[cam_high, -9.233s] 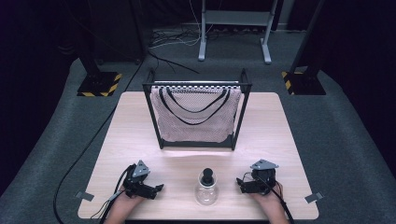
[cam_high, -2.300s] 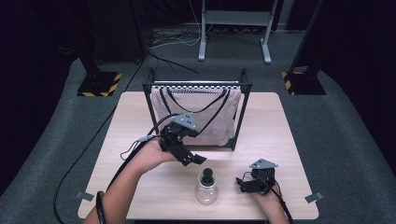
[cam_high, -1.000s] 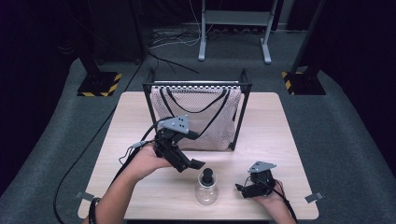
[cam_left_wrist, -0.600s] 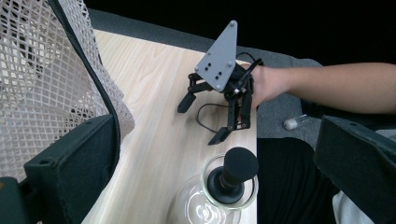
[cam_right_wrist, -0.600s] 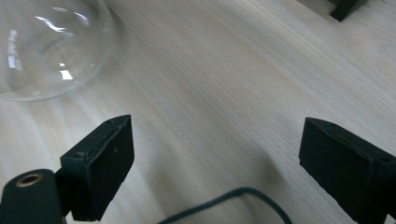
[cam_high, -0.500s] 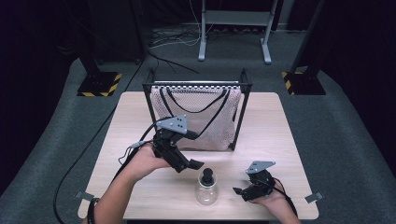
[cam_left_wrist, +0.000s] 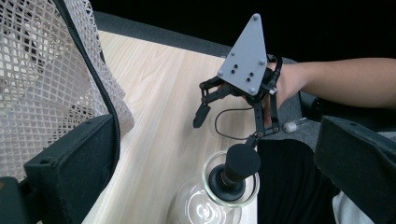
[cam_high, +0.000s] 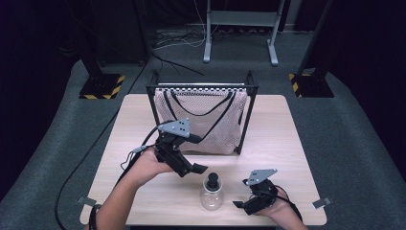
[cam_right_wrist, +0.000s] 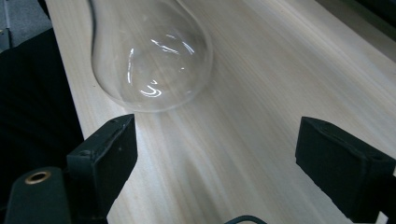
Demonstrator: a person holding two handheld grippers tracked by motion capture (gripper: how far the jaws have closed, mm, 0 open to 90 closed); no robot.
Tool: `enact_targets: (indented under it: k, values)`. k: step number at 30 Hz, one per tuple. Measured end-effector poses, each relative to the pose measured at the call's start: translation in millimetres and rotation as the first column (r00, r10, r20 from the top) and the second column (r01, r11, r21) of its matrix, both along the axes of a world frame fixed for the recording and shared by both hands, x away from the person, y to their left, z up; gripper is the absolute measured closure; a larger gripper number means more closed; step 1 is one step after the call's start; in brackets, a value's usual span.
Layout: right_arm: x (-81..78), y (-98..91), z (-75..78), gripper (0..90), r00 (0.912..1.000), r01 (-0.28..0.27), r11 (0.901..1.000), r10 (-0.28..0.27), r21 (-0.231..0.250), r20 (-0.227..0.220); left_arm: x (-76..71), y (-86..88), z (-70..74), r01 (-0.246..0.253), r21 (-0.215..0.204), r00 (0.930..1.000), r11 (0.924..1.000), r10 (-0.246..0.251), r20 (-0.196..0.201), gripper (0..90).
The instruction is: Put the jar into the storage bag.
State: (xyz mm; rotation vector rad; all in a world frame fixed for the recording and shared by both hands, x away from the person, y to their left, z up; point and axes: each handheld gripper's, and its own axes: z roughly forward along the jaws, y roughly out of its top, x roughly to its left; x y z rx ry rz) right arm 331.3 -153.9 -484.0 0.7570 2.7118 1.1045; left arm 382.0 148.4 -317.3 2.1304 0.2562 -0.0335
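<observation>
Both grippers stand spread and empty; the left gripper (cam_high: 194, 168) has dropped closer to the flask (cam_high: 212, 194) than half a second ago, while the right gripper (cam_high: 245, 205) rests low beside it. Upright near the bench's (cam_high: 282, 139) front edge, the flask points its black stopper (cam_left_wrist: 239, 163) straight up.

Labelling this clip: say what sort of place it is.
Probably a recording studio or lab: dark walls, hazard-striped stand bases, floor cables, and one wooden table with a mesh bag on a frame.
</observation>
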Motion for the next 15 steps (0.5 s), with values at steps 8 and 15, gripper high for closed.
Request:
enact_targets:
  k: [8, 15]
  values:
    - [-4.2, 12.4, -2.3, 13.1, 0.999, -0.042, 0.9991, 0.042, 0.008, -0.012, 0.1, 0.7, -0.1, 0.003, -0.004, 1.0, 1.0, -0.003, 0.0, 0.0]
    - [-8.7, 25.8, -1.3, 14.8, 0.9967, -0.081, 0.9967, 0.081, 0.01, -0.008, 0.3, 0.7, -0.8, 0.001, -0.007, 1.0, 1.0, -0.001, 0.0, 0.0]
